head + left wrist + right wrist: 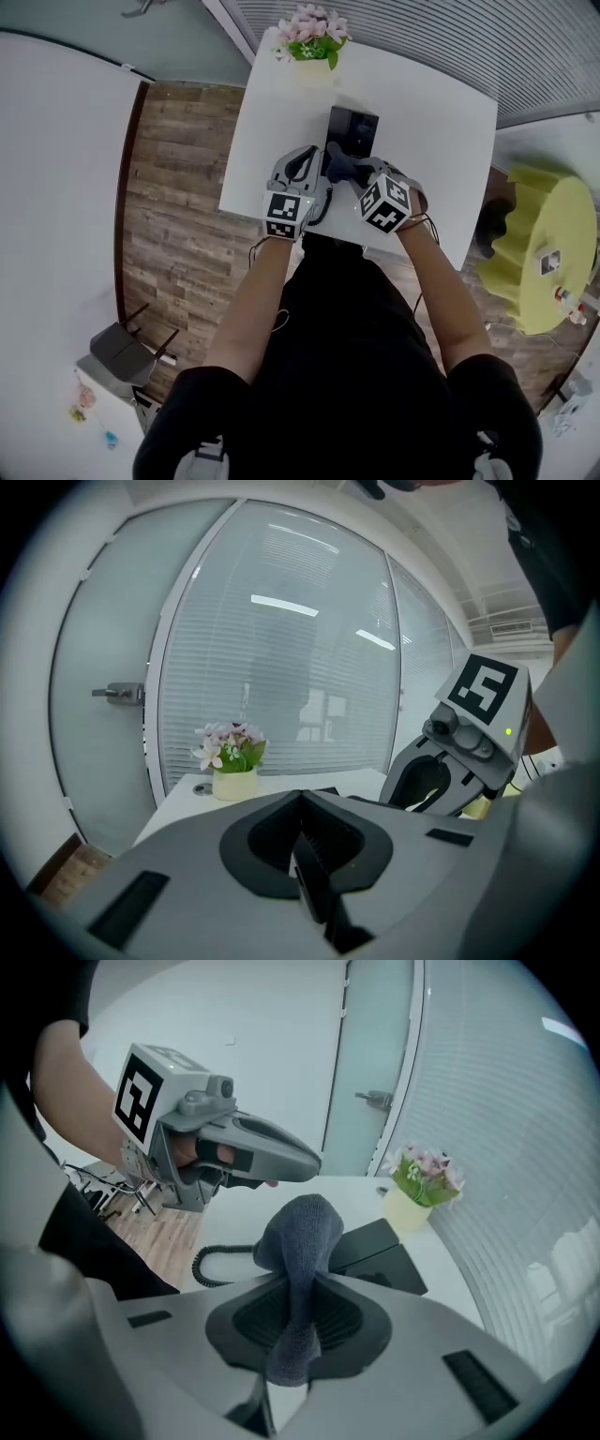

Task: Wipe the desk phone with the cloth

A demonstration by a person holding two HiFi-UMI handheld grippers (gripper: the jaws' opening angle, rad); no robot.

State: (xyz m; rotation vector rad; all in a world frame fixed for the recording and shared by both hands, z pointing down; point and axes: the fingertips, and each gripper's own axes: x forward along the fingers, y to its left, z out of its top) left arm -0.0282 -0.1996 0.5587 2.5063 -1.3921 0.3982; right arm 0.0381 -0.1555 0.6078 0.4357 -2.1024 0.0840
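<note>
**A:** Looking down from the head view, what do we have on the white tabletop?

**B:** We have a black desk phone near the middle. A flower pot with pink blooms stands beyond it at the far edge. The person's two arms reach in from the near edge, over a wooden floor.

**A:** And the cloth?

**B:** We find it in the right gripper, whose jaws pinch it tight. The grey fabric bunches up in a rounded fold past the tips, with a short tail hanging out behind the grip. From above, the fold sits at the phone's near left corner (we cannot tell whether it actually touches the casing).

**A:** What do we make of the left gripper?

**B:** Its own view shows the jaws pressed together with nothing between them. It is just beside the right one, on its left, angled toward the same end of the phone. Its marker cube faces the head camera.

**A:** Anything else close by?

**B:** In the right gripper view we see a coiled cord lying on the tabletop. It curls along the near edge, to the left of the cloth and under the left gripper.
</note>
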